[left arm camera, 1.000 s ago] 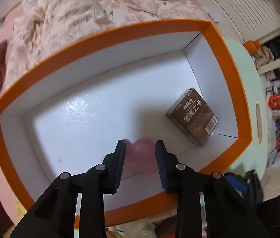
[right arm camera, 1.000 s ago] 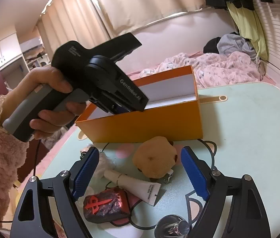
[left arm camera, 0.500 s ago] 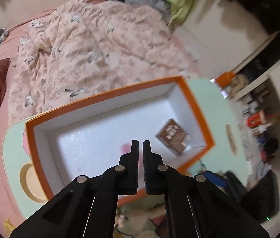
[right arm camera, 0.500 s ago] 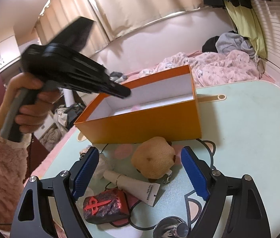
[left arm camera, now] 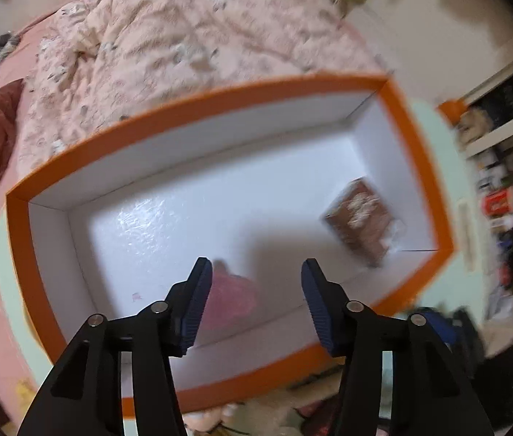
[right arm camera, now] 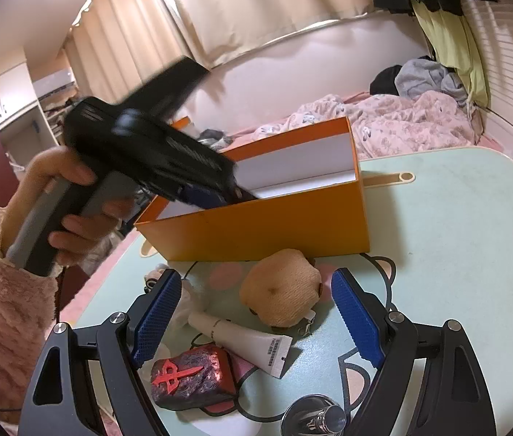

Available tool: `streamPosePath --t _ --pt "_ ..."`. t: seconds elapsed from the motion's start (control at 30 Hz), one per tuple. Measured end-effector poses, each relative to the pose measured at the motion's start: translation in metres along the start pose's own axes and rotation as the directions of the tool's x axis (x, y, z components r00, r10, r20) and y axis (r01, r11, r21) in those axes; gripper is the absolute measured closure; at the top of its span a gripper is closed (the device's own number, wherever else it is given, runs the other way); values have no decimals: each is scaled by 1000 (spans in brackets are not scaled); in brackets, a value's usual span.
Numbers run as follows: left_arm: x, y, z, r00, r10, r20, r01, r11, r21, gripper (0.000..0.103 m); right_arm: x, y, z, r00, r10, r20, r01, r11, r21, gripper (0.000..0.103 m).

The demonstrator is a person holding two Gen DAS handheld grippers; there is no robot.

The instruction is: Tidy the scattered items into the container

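The left gripper (left arm camera: 253,301) points steeply down into the orange box (left arm camera: 198,109), its jaws opening with nothing pressed between them. A soft pink object (left arm camera: 233,299), blurred so that its kind cannot be told, appears to lie on the white floor of the box just beyond the left finger, near the front wall. A brown packet (left arm camera: 362,221) with pale print lies in the far right corner of the same box. Behind the box spreads a pink patterned quilt (left arm camera: 191,36).

From the right wrist view, a hand (right arm camera: 71,203) in a fluffy pink sleeve (right arm camera: 5,309) grips the left tool's grey handle, its black body tilted over the box's near left corner. The right gripper (right arm camera: 253,312) hangs above the pale green table (right arm camera: 456,210) with its blue pads spread wide and holding nothing. Between and below the pads lie the scattered items: a tan plush toy (right arm camera: 280,296) just in front of the box, a white tube (right arm camera: 245,341) touching it on the near side, and a dark red wrapped block (right arm camera: 189,376) nearest the camera. A shiny metal object (right arm camera: 314,418) sits at the bottom edge, and crumpled white material (right arm camera: 187,301) lies beside the left pad
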State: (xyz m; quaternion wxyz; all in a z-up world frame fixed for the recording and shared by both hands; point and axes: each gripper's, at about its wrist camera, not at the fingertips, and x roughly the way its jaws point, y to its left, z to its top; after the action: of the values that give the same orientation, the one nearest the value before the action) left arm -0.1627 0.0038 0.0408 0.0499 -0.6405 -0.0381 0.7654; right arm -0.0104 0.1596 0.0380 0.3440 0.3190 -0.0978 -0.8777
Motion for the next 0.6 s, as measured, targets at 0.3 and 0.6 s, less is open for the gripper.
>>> streamPosePath --t 0.3,0.6 --pt "5 -11 -6 995 -84 47 81 995 64 84 0 0 1 1000 0 -1 0 1000 3 18" --pt "1 -25 -6 996 -50 71 42 993 112 102 0 0 2 1000 2 -2 -2 1000 4 18"
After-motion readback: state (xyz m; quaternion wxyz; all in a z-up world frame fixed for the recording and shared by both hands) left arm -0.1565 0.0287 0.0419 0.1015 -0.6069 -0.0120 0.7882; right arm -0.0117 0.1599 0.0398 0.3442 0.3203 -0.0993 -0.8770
